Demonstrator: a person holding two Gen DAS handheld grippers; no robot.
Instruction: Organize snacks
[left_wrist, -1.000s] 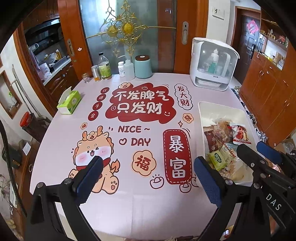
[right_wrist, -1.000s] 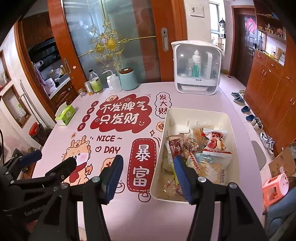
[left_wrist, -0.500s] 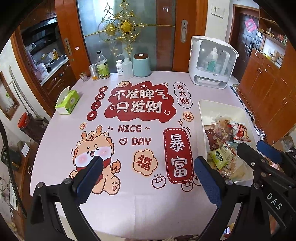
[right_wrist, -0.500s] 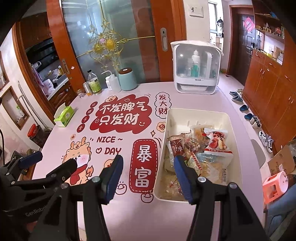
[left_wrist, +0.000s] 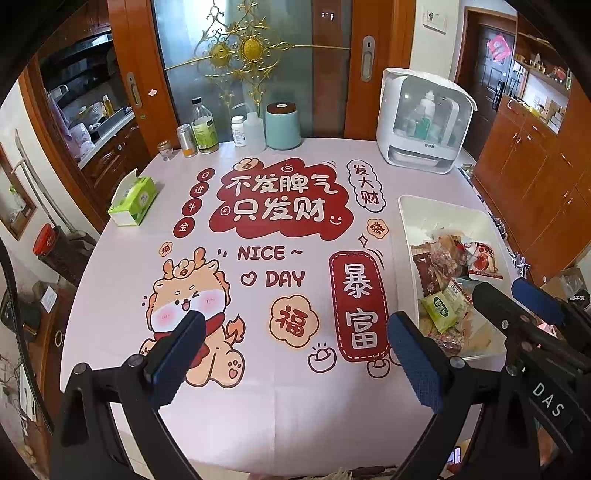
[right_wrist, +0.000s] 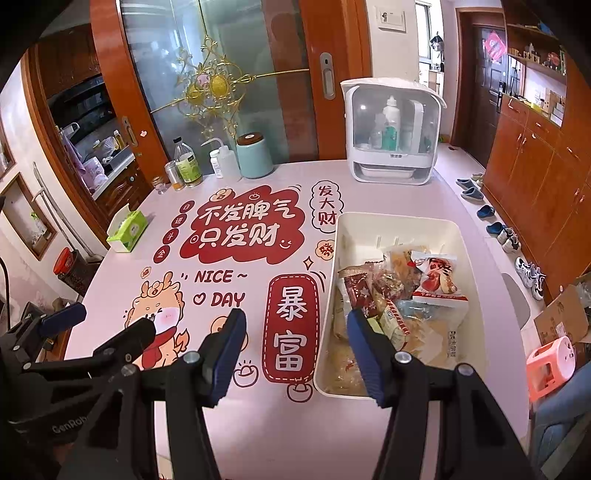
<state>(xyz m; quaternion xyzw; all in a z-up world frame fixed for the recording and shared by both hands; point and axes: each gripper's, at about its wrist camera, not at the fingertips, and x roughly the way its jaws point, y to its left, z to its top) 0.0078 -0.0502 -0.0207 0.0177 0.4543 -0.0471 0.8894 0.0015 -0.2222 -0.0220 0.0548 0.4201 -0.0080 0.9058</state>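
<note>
Left gripper (left_wrist: 295, 343) sits low in its frame, jaws spread wide — nothing between them. Right gripper (right_wrist: 295, 339) likewise gapes empty, low centre of its frame.

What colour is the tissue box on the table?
The cardboard tissue box is light green and white, clearest in the left wrist view.

One white bin (right_wrist: 397, 227) holds many snack bags (right_wrist: 439, 278), too jumbled to count. One green tissue box (left_wrist: 135, 195). One blue-green jar (left_wrist: 283, 127). One white cabinet (left_wrist: 424, 122). Two tongs.
</note>
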